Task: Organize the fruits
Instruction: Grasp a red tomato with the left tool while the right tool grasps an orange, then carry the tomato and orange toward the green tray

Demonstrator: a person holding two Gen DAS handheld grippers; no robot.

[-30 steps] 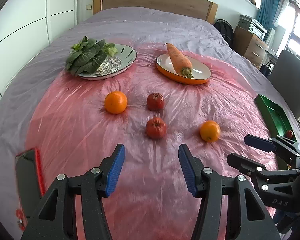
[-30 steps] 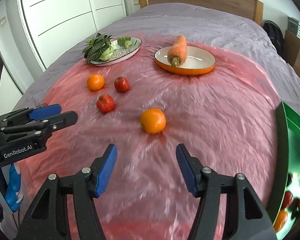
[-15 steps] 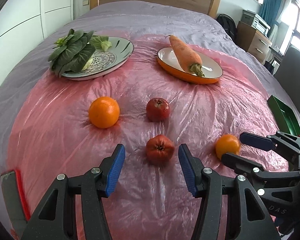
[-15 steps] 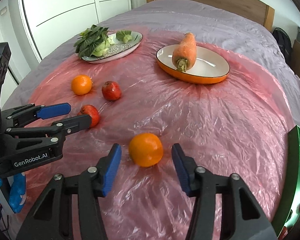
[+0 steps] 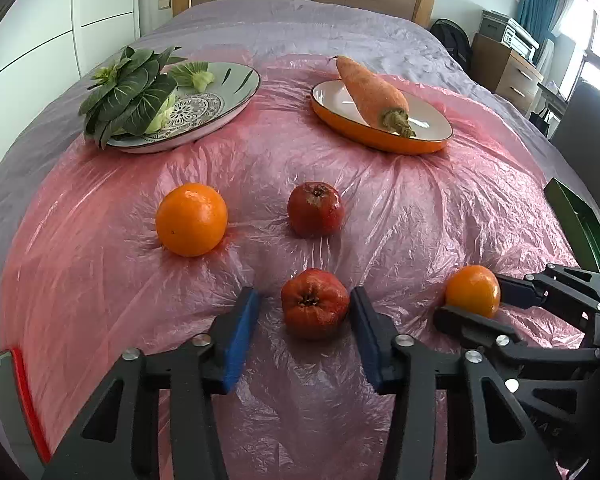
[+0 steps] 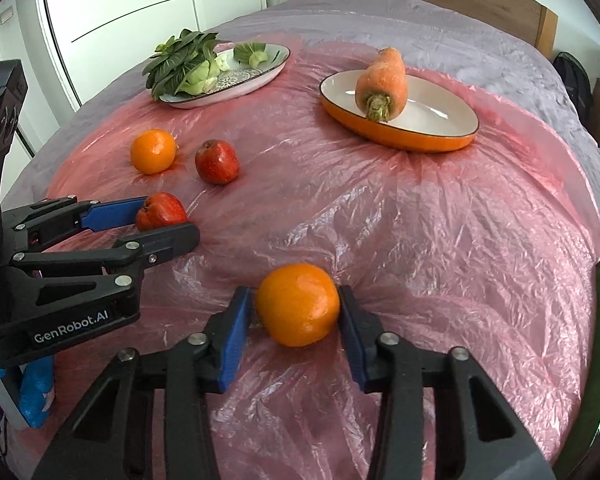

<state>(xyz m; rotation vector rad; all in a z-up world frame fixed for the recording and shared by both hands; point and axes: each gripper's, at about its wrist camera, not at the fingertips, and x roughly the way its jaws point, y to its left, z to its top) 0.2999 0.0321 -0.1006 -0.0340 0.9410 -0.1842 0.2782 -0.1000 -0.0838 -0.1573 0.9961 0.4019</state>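
Note:
On the pink plastic sheet lie two oranges and two red apples. My left gripper [image 5: 304,304] is open, its blue pads on either side of the near red apple [image 5: 314,304], with small gaps. My right gripper [image 6: 296,304] is open around the near orange [image 6: 298,304], the pads close to its sides; the orange rests on the sheet. A second orange [image 5: 191,219] and a second apple [image 5: 315,209] lie farther back. The right gripper shows in the left wrist view [image 5: 472,300], the left gripper in the right wrist view [image 6: 164,220].
A patterned plate [image 5: 228,96] with leafy greens sits back left. An orange dish [image 5: 420,142] holds a carrot [image 5: 374,94] back right. A green tray [image 5: 576,216] stands at the right edge. A red-edged dark tray [image 5: 8,400] sits near left.
Both grippers moved forward and down. The left jaws now straddle the near apple and the right jaws have narrowed around the near orange.

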